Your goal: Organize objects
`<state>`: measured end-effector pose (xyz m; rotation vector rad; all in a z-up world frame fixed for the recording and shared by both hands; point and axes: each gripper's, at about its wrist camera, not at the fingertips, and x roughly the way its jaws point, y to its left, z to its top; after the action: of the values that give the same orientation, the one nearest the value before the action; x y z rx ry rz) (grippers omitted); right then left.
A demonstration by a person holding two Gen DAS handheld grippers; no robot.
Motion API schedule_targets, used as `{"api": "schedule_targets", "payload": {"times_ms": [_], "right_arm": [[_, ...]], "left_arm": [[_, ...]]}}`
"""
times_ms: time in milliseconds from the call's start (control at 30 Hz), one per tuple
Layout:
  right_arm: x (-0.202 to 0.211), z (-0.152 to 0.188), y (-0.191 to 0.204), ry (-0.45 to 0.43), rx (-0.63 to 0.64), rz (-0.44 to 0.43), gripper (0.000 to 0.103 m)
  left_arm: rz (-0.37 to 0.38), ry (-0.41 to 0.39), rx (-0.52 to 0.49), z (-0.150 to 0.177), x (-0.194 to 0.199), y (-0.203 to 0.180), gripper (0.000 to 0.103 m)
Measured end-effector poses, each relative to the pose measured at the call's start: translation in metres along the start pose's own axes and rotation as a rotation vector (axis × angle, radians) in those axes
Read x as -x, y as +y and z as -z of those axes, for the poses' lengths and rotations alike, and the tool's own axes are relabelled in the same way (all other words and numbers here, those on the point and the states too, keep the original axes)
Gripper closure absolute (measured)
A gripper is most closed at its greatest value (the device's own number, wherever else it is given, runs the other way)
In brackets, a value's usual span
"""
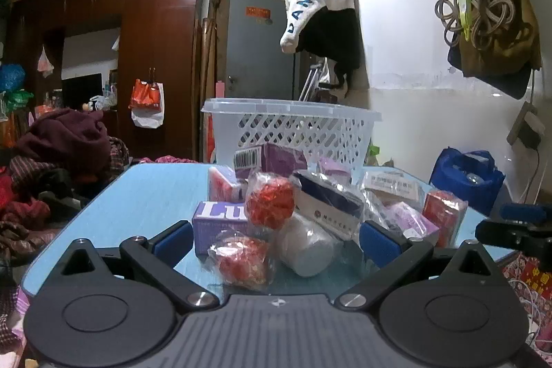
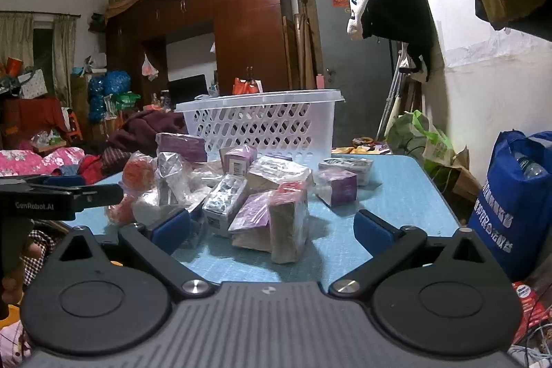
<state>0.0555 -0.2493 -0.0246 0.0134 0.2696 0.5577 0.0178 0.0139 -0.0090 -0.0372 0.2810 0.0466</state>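
A pile of small packaged goods lies on a light blue table (image 1: 138,195). In the left wrist view, my left gripper (image 1: 274,240) is open, its blue pads either side of a bagged red ball (image 1: 241,259), a grey-white jar (image 1: 305,247) and a purple box (image 1: 217,223). A second red ball in a bag (image 1: 270,206) sits behind. A white lattice basket (image 1: 293,130) stands at the table's far edge. In the right wrist view, my right gripper (image 2: 272,230) is open, around wrapped boxes (image 2: 286,219) and a purple packet (image 2: 250,212). The basket (image 2: 262,123) stands behind them.
A blue bag (image 2: 517,195) stands right of the table by the white wall. Clothes hang on the wall (image 1: 321,16). A bed with heaped clothing (image 1: 62,154) lies left. A dark wood wardrobe (image 2: 241,33) and a grey door (image 1: 258,47) stand behind. The other gripper (image 2: 51,195) shows at left.
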Motion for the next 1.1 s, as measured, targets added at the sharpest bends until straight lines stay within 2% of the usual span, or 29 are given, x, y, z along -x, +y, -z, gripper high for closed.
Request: {"api": "schedule_targets", "payload": {"times_ms": [1100], "right_arm": [[-0.0030, 0.0021, 0.0034, 0.010, 0.034, -0.006, 0.000]], "left_arm": [[0.017, 0.027, -0.032, 0.0058, -0.0008, -0.0037, 0.000]]}}
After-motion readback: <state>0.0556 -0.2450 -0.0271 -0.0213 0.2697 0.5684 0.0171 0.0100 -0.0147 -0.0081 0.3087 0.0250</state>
